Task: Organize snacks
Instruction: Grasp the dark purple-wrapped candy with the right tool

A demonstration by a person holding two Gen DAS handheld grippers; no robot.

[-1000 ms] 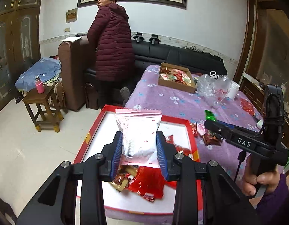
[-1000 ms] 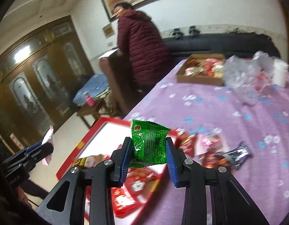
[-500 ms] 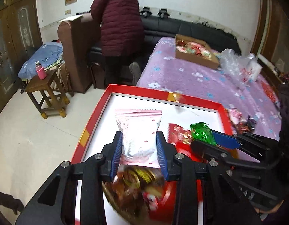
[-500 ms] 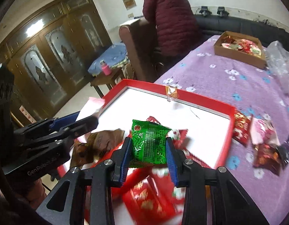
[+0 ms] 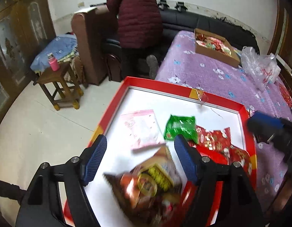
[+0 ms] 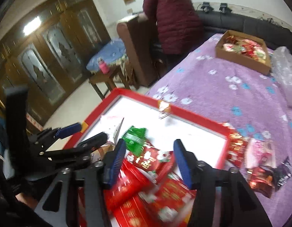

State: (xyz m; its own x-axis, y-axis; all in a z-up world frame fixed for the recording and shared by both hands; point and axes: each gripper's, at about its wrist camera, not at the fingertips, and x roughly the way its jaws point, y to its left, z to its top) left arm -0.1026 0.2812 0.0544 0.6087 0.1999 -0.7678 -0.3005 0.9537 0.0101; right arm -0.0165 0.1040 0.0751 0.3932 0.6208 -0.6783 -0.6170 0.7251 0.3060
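**Q:** So, what holds the snacks?

**A:** Two containers. Nearest, a red tray (image 5: 248, 117) with a white floor sits at the edge of a purple bed (image 5: 212, 75). In it lie one pink packet (image 5: 142, 130), one green packet (image 5: 181, 127), a blurred brown-and-gold packet (image 5: 151, 179) and a pile of red packets (image 6: 146, 181), too blurred to count. Farther back, a cardboard box (image 5: 216, 54) holds mixed sweets. A few loose packets (image 6: 259, 160) lie on the bed right of the tray.

**Q:** And the claws?

**A:** Both tilt down over the tray. The left gripper (image 5: 140, 160) has just been opening: its blue pads stand wide apart, gripping nothing, and the pink packet lies on the tray floor just beyond them. The right gripper (image 6: 148, 160) has also just been opening; its pads are apart and empty, with the green packet lying by the left pad's tip and red packets underneath.

**Q:** Anyone else?

**A:** One person (image 5: 136, 13) in a maroon coat stands by a sofa (image 5: 212, 23), back turned.
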